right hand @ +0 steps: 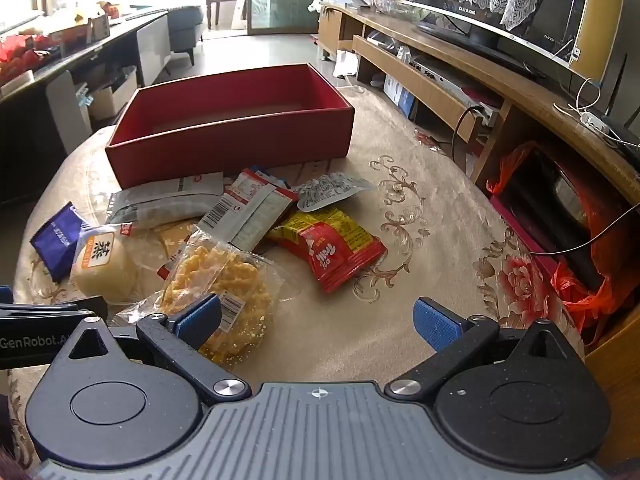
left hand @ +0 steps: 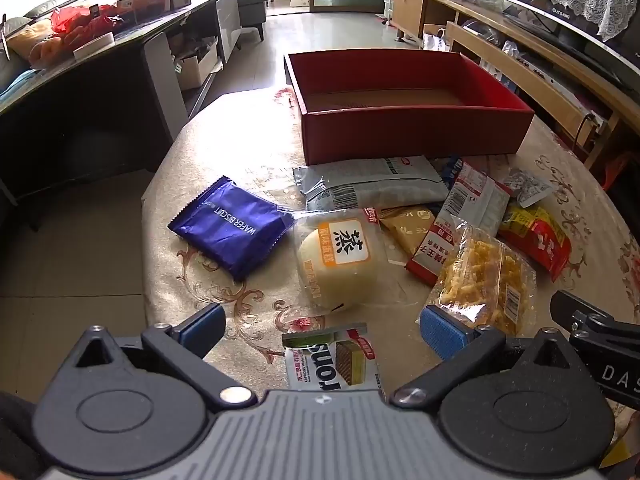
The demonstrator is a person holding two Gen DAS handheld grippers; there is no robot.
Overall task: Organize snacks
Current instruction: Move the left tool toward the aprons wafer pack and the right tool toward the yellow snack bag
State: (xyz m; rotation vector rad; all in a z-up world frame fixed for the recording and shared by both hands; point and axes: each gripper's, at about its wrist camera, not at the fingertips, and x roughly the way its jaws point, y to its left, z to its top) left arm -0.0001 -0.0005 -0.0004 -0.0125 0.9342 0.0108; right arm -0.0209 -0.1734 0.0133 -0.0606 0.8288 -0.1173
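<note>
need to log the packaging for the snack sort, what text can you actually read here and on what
"WAFER BISCUIT": blue packet.
"蒸": orange-edged label on the bun wrapper.
"ions", upside down and cut off: wafer packet between the left gripper fingers.
"DAS", cut off: black gripper body at right edge.
"GenRobot.A", cut off: black gripper body at left edge.
Barcodes, red-yellow packet print, TV badge: too small or blurred.

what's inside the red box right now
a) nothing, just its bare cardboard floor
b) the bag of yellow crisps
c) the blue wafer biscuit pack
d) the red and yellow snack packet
a: both wrist views look into the red box and show only its bare brown floor, while the blue wafer pack, the red and yellow packet and the bag of yellow crisps all lie on the tablecloth in front of it.
</note>
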